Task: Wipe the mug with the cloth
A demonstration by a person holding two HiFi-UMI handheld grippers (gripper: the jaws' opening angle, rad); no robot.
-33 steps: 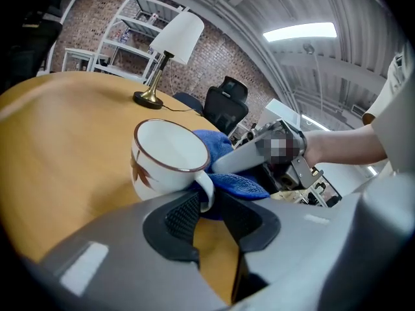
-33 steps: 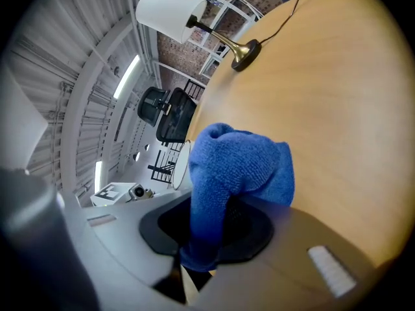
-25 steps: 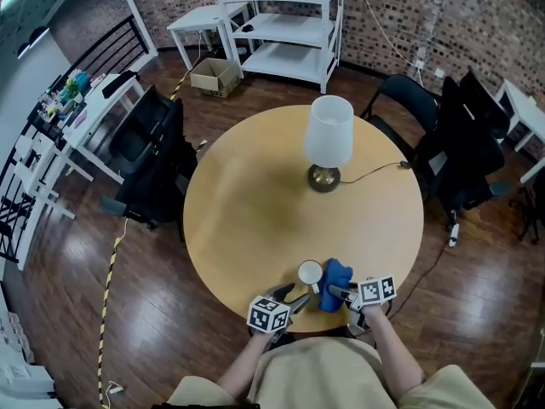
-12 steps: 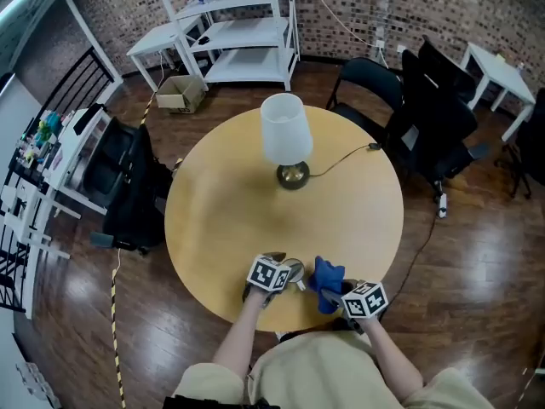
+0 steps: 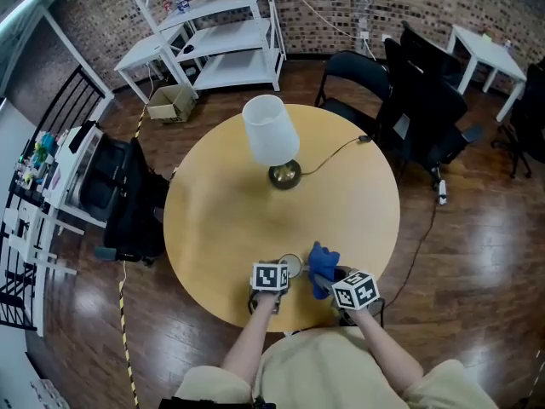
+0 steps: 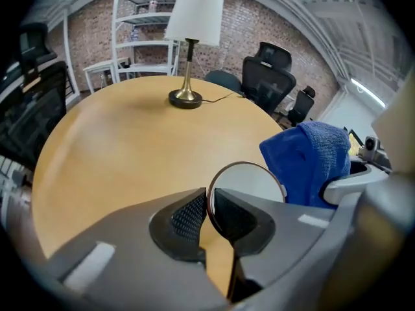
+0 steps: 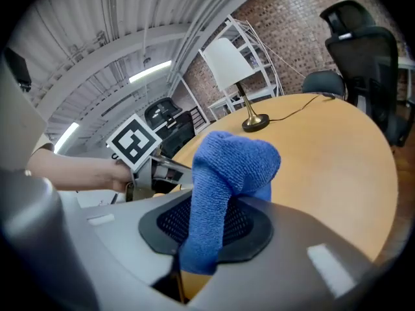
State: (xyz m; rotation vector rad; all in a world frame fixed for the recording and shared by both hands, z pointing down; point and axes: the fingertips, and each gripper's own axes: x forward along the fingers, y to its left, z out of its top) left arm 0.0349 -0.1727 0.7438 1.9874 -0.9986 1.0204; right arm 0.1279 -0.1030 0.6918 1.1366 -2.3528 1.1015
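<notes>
A small mug with a white inside stands near the front edge of the round wooden table. My left gripper points steeply down at it. Its jaws have just been closing and now pinch the mug's near rim between the pads. A blue cloth hangs bunched just right of the mug, and my right gripper is shut on it. In the right gripper view the cloth rises from between the jaws, with the left gripper's marker cube behind it.
A table lamp with a white shade stands at the table's far side, and its cord trails off to the right. Black chairs and white shelves ring the table. The table edge runs just under my hands.
My left gripper has moved from beside the mug onto it, tipped downward, and its jaws have shut on the rim. My right gripper has lifted a little with the cloth.
</notes>
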